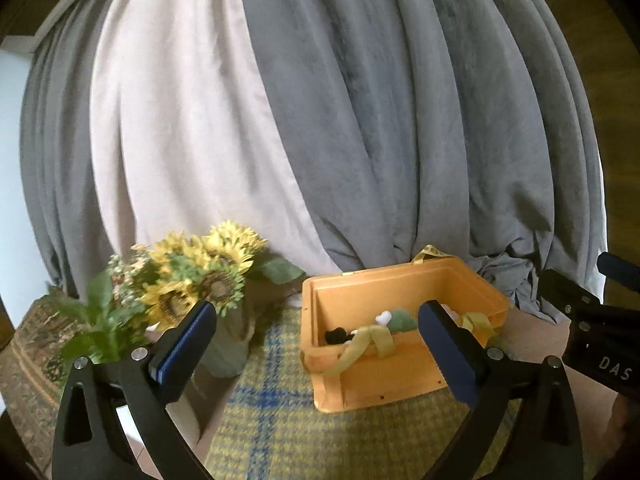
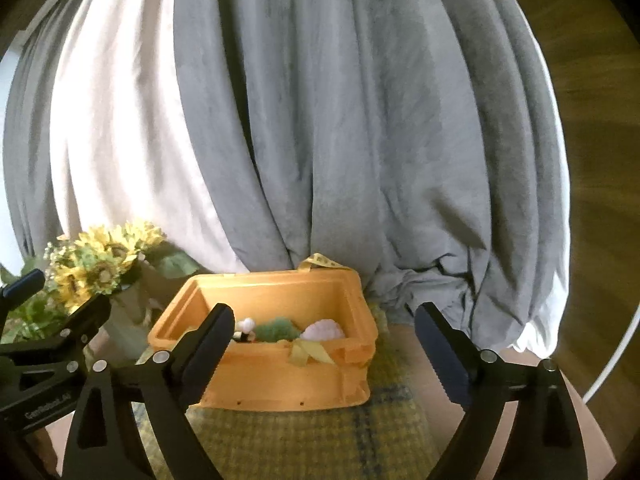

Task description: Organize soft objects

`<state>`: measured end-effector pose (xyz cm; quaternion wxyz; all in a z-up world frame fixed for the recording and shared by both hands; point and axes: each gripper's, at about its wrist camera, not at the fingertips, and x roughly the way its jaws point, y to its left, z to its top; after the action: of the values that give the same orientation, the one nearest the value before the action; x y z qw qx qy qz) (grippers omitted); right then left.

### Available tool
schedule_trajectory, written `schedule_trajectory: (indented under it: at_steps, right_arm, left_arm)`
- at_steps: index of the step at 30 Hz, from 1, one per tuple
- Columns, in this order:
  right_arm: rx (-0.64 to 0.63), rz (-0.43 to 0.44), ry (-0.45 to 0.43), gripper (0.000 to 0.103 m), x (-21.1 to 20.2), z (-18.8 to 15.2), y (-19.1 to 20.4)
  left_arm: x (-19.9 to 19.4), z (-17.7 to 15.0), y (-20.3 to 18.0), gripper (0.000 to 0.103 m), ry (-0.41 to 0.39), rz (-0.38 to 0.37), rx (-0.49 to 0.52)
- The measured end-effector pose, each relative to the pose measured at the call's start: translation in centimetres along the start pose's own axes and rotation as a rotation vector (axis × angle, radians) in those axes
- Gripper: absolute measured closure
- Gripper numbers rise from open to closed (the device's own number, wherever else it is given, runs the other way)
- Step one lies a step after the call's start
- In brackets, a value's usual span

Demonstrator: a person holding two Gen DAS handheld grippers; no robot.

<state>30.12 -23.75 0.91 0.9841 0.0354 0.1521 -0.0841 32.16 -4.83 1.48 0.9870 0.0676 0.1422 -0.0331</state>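
Soft toys point(image 2: 280, 330) heaped in orange crate point(image 2: 280, 384), yellow ribbon point(image 2: 308, 352) over rim, both tools spread, empty.

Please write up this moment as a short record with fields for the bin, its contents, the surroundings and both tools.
bin: orange plastic bin on a yellow plaid cloth
contents: green plush, pale pink plush, small black-and-white toy
ribbon: yellow ribbon draped over the front rim
beside bin: sunflower bouquet
backdrop: grey and white curtains
left tool: open, empty
right tool: open, empty
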Motion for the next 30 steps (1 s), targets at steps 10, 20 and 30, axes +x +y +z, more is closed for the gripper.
schedule_trajectory:
  at_steps: [10, 20, 30]
  right_arm:
    - [0.002, 0.036, 0.007, 0.01, -5.1, -1.6, -0.5]
    - [0.007, 0.024, -0.015, 0.01, -11.2, -3.1, 0.2]
    - [0.017, 0.018, -0.007, 0.01, -17.3, -4.7, 1.4]
  left_arm:
    - [-5.8, -1.5, -0.3, 0.0, 0.001, 0.01, -0.022]
    - [-11.8, -2.6, 0.8, 0.0, -0.027, -0.012, -0.013]
    - [-18.0, -4.0, 2.5, 0.0, -0.019, -0.01, 0.001]
